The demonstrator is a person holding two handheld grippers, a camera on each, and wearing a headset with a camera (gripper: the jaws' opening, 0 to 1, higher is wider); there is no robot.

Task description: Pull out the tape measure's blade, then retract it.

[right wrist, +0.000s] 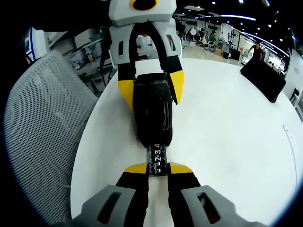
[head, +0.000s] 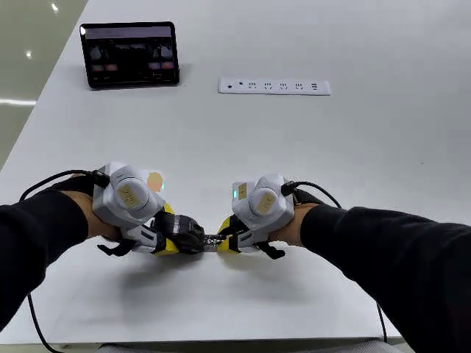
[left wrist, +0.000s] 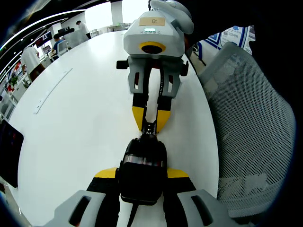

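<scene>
- The left gripper (left wrist: pixel 142 174) is closed around the sides of the tape measure (left wrist: pixel 142 165), likely to anchor it on the table (head: pixel 309 162).
- The right gripper (right wrist: pixel 158 170), just beside the tape measure, pinches the end of the barely drawn blade (right wrist: pixel 157 156), apparently ready to pull.

Blade (right wrist: pixel 156 157) between right gripper (right wrist: pixel 157 169) jaws

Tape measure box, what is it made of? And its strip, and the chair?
The tape measure's case looks like black plastic, dark with a soft shine. Its blade looks like thin painted metal, with printed numbers; that's a guess. The chair back is grey mesh, full of tiny holes.
</scene>
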